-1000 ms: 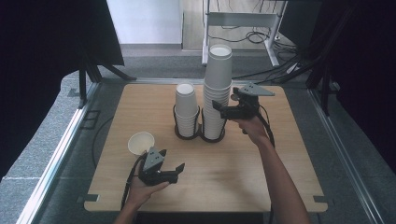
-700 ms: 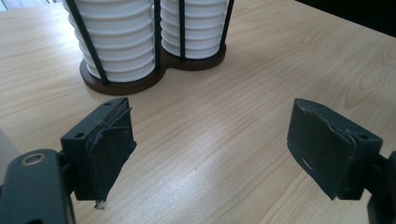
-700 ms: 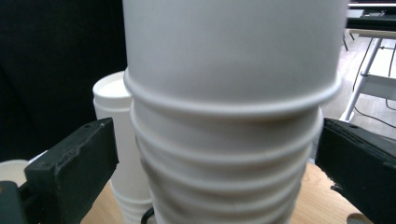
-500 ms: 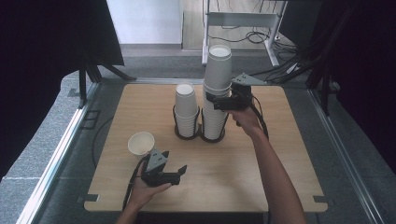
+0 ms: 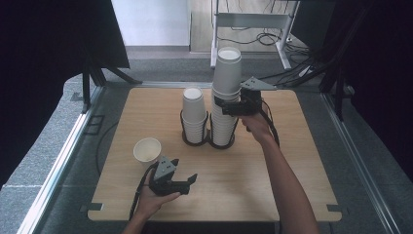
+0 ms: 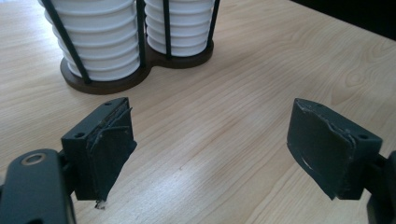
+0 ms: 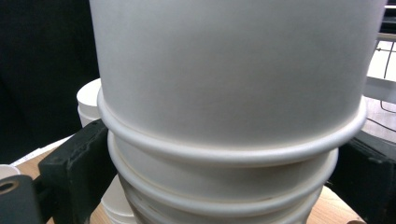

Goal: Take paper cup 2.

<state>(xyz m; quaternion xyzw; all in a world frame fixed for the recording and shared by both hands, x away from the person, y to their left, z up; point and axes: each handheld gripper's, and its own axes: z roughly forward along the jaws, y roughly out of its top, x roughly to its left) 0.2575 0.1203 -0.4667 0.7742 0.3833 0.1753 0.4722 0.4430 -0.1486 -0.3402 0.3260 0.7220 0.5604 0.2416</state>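
Over the table (image 5: 302,161), tall cup stack (image 7: 229,93) sits between right gripper (image 5: 225,107) fingers (image 7: 70,168).

No text, label, brand, number or sign can be read on the cups (image 5: 227,92) or the counter (image 5: 292,161).

Grippers: two, my left gripper (image 5: 187,179) and my right gripper (image 5: 220,104)
Cup stacks: two, a tall stack (image 5: 226,92) and a short stack (image 5: 194,114)
Holders: one double holder (image 5: 208,141)
Loose cups: one single cup (image 5: 147,150)
Tables: one table (image 5: 302,146)
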